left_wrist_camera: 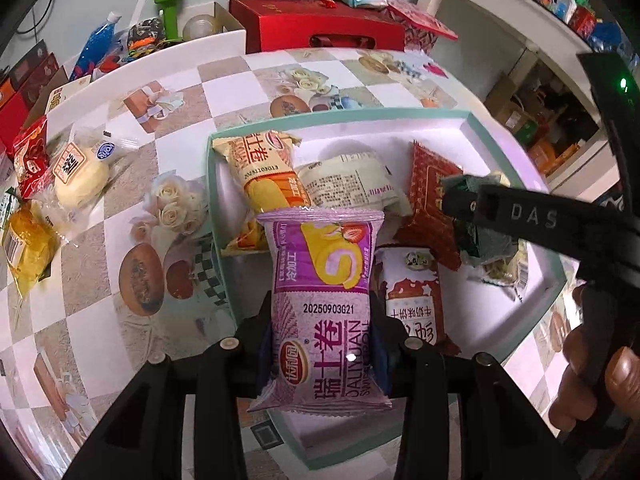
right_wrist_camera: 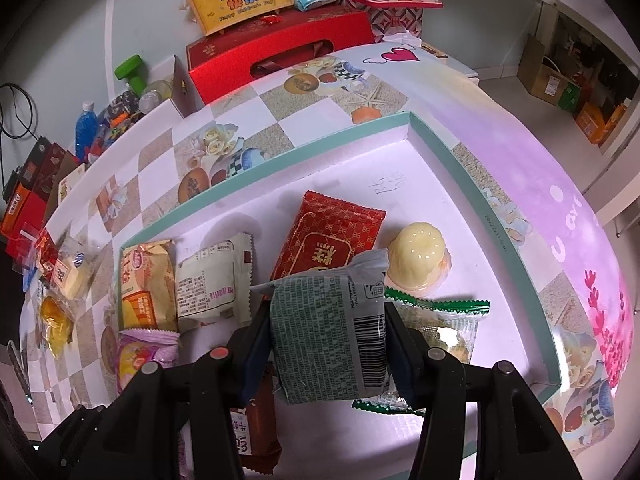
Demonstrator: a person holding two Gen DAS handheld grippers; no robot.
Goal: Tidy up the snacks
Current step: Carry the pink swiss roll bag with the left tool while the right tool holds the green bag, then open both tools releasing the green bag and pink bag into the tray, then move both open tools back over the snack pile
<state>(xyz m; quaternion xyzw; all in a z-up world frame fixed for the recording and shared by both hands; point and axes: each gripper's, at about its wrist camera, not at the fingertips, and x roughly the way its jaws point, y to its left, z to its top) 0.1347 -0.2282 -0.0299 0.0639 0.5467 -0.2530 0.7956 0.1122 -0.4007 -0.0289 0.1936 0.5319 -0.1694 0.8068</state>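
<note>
Purple Swiss-roll packet [left_wrist_camera: 326,308] (lengthwise between fingers) points into tray [left_wrist_camera: 516,184]

A checkered, flower-printed tablecloth [left_wrist_camera: 224,80] is covering the table — carrying a shallow teal-rimmed white tray [right_wrist_camera: 460,168] and loose wrapped snacks [left_wrist_camera: 76,176] — sitting left of it.

Both my views are bright and mostly sharp, with strong fisheye bending and black corners. A pink-violet glare washes over the desk [right_wrist_camera: 540,184] at right. A small glint sits on the purple snack packet [left_wrist_camera: 324,304]. Shadows are soft.
</note>
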